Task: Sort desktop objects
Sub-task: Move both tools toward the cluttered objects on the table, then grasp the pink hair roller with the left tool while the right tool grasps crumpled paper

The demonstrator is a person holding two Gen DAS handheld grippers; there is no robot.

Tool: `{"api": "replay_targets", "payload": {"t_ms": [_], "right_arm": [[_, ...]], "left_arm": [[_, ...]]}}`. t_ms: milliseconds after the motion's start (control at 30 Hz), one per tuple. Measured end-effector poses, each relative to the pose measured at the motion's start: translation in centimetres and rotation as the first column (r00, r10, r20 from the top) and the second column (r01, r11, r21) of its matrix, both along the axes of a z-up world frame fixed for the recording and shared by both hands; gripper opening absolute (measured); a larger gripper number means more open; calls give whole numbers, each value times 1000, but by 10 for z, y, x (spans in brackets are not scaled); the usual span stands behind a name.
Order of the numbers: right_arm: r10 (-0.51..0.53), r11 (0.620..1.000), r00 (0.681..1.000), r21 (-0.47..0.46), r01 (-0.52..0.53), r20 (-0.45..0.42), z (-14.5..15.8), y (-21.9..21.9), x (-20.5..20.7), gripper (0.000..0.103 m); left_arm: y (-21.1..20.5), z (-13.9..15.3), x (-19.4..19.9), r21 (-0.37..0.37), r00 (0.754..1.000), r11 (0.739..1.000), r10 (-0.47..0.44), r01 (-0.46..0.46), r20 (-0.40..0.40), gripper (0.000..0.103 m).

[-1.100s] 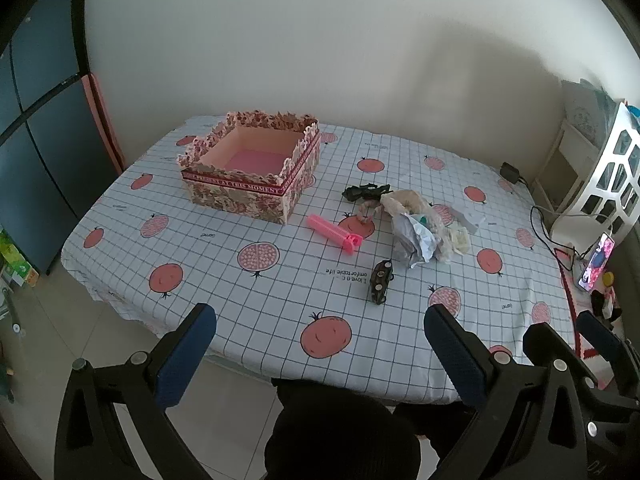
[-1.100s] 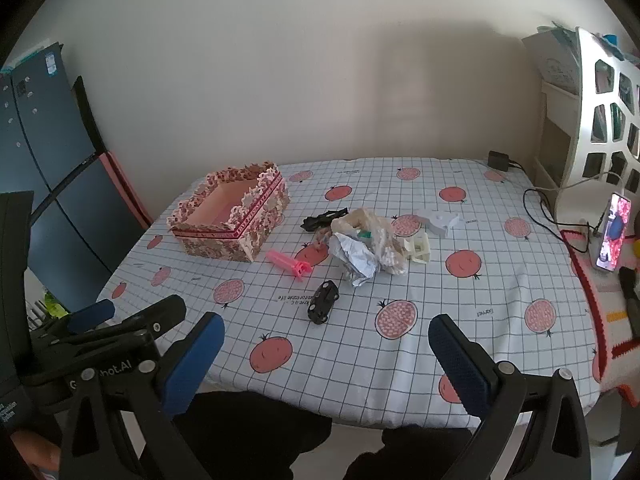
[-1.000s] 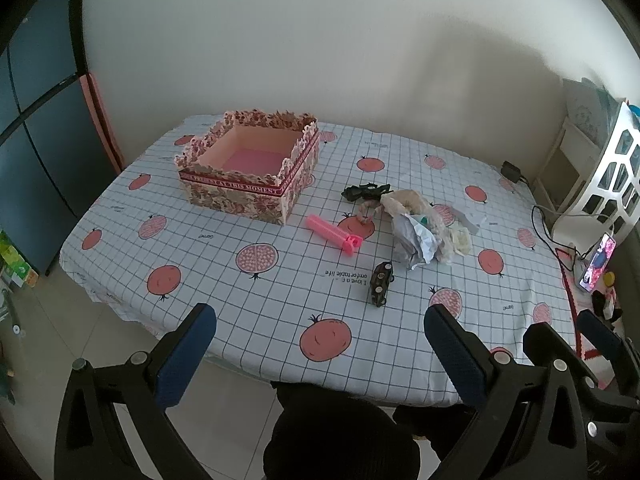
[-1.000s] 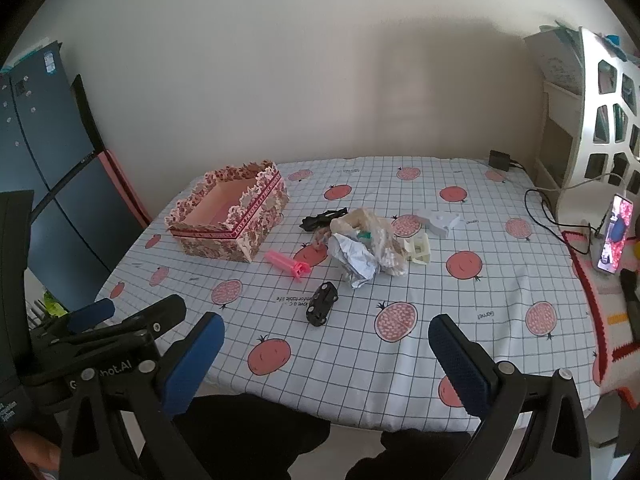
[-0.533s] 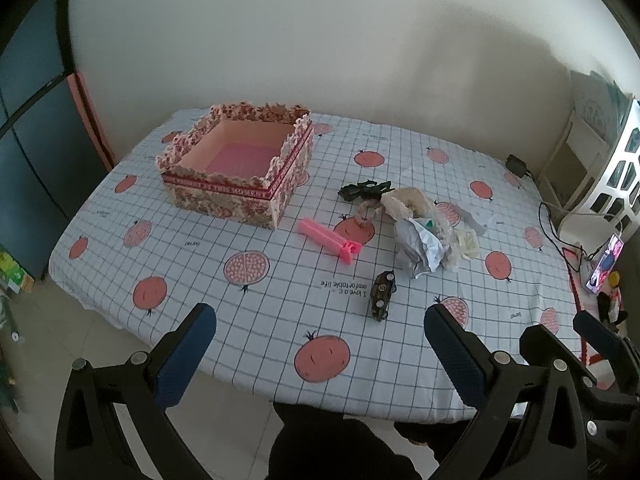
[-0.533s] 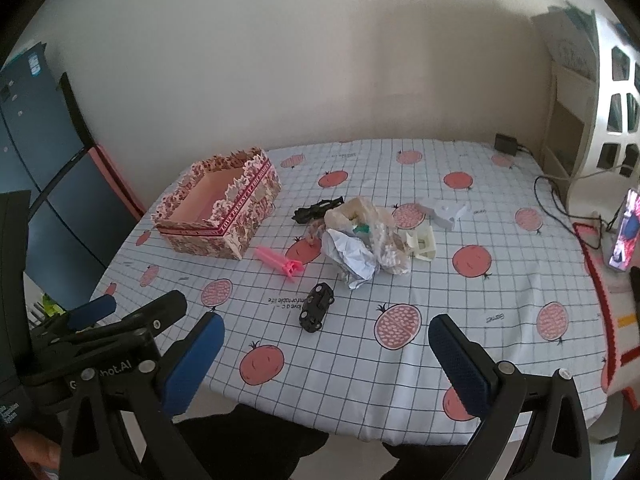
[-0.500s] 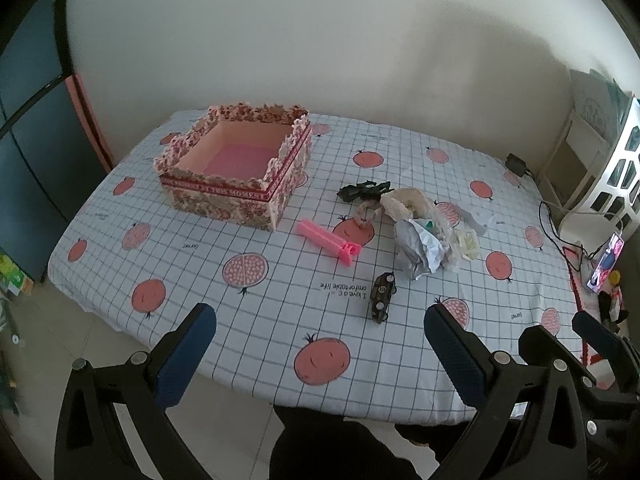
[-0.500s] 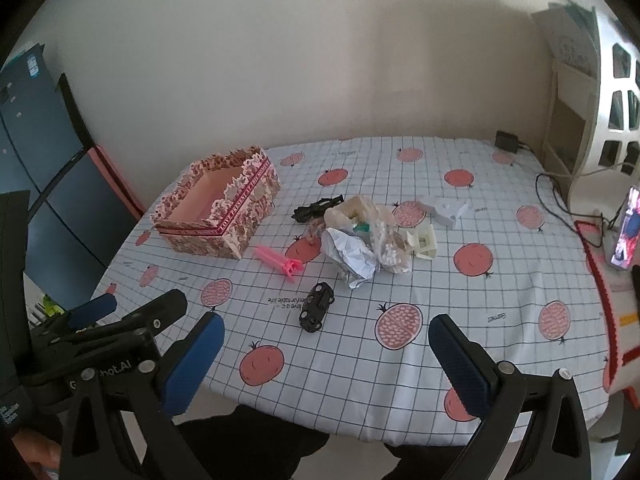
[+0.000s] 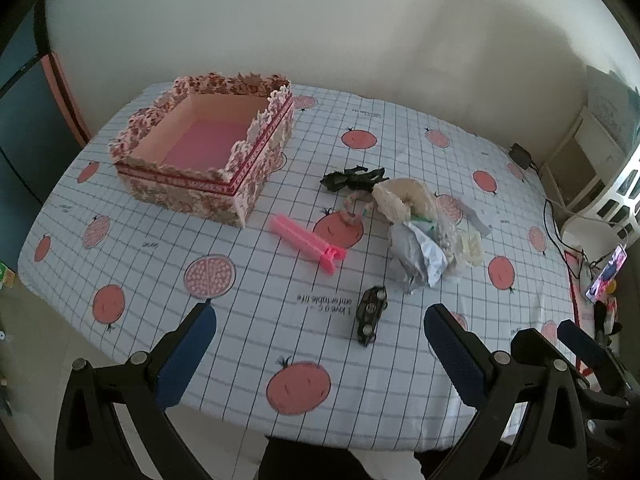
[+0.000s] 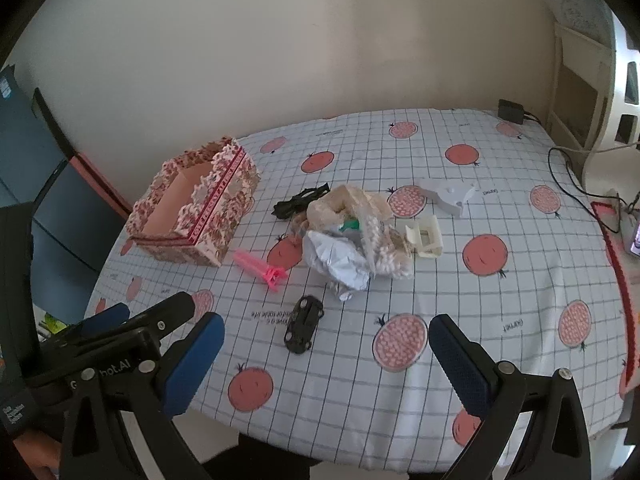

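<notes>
Desktop objects awaiting sorting, lying loose on the tablecloth [image 9: 248,320]: black toy car [image 9: 371,313] nearest the front edge; pink clip [image 9: 307,244] between the car and the patterned box [image 9: 208,148], which stands open and empty toward the left rear; a crumpled heap of foil and plastic wrappers [image 10: 352,248] mid-table, with a cream clip [image 10: 425,237] touching its right side and a dark tangled item [image 9: 354,178] just behind it. Left gripper [image 9: 320,360] and right gripper [image 10: 326,364] both hover over the near edge, jaws spread wide, pinching nothing. Probable hazards: the small car may roll or squirt sideways under an off-centre pinch; the light wrappers may drag neighbouring pieces along; the loose cloth may bunch if a fingertip catches it.
</notes>
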State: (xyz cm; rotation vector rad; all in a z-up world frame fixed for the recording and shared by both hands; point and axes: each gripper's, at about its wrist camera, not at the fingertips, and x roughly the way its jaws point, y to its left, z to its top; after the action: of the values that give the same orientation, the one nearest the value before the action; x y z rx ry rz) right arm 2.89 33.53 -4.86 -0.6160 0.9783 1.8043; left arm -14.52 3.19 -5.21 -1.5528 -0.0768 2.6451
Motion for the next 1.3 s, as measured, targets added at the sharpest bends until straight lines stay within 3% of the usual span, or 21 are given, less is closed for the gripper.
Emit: {"api": "replay_targets", "payload": {"t_ms": [433, 733, 1300], "right_arm": [[-54, 997, 998, -52, 52, -37, -11, 71, -9, 103], [-95, 992, 994, -94, 89, -60, -27, 101, -15, 103], [-222, 948, 970, -256, 191, -97, -110, 117, -27, 103]], "left_arm": [[18, -3, -77, -43, 998, 998, -45, 47, 37, 103], [16, -23, -114, -8, 997, 1000, -20, 21, 77, 103], [4, -107, -128, 35, 983, 997, 60, -67, 171, 103]]}}
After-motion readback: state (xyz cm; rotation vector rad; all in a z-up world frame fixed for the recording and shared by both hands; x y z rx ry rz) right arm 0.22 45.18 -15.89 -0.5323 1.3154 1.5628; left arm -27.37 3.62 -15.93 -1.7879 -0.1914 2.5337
